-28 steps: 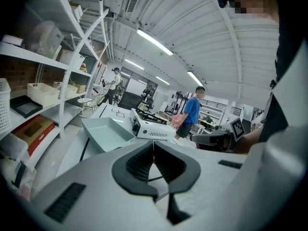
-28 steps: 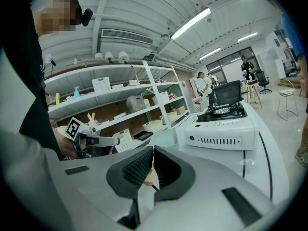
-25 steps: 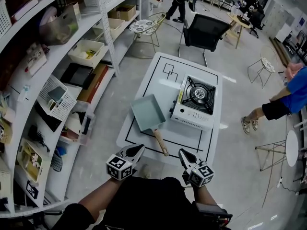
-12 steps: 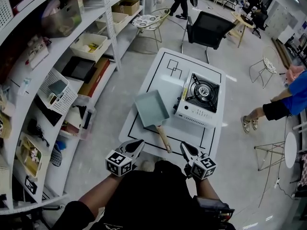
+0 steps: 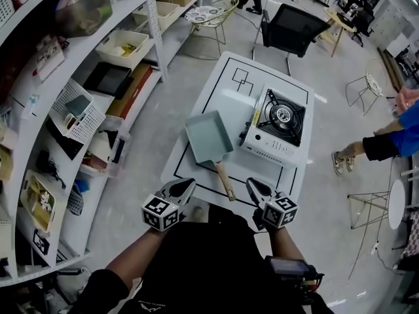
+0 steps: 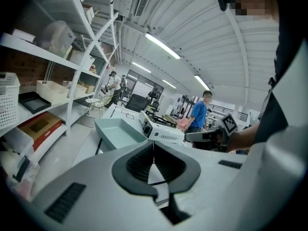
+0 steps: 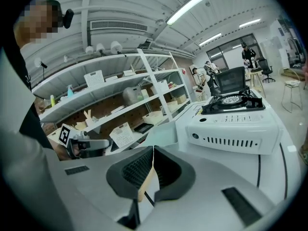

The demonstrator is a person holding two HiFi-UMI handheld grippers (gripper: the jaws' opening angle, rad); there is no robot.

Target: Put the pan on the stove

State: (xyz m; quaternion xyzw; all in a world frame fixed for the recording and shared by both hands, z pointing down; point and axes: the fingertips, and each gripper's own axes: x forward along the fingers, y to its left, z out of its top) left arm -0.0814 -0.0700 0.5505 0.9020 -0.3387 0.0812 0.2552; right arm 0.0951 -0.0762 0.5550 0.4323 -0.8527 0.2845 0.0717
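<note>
**A:** Grey jaws clamped together, nothing pinched: left gripper (image 5: 188, 183) and right gripper (image 5: 251, 183) hover on the stove's (image 5: 278, 131) near side.

**B:** The pan (image 5: 208, 137)?

**A:** Teal, flat on the table (image 5: 222, 90), just left of the stove, wooden handle (image 5: 224, 180) pointing at the grippers.

Matt pan (image 5: 208, 137), wooden handle (image 5: 224, 181), glossy table (image 5: 219, 93), painted metal stove (image 5: 268, 150).

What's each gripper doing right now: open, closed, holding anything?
Left gripper: closed, holding nothing.
Right gripper: closed, holding nothing; the pan is not gripped.
</note>
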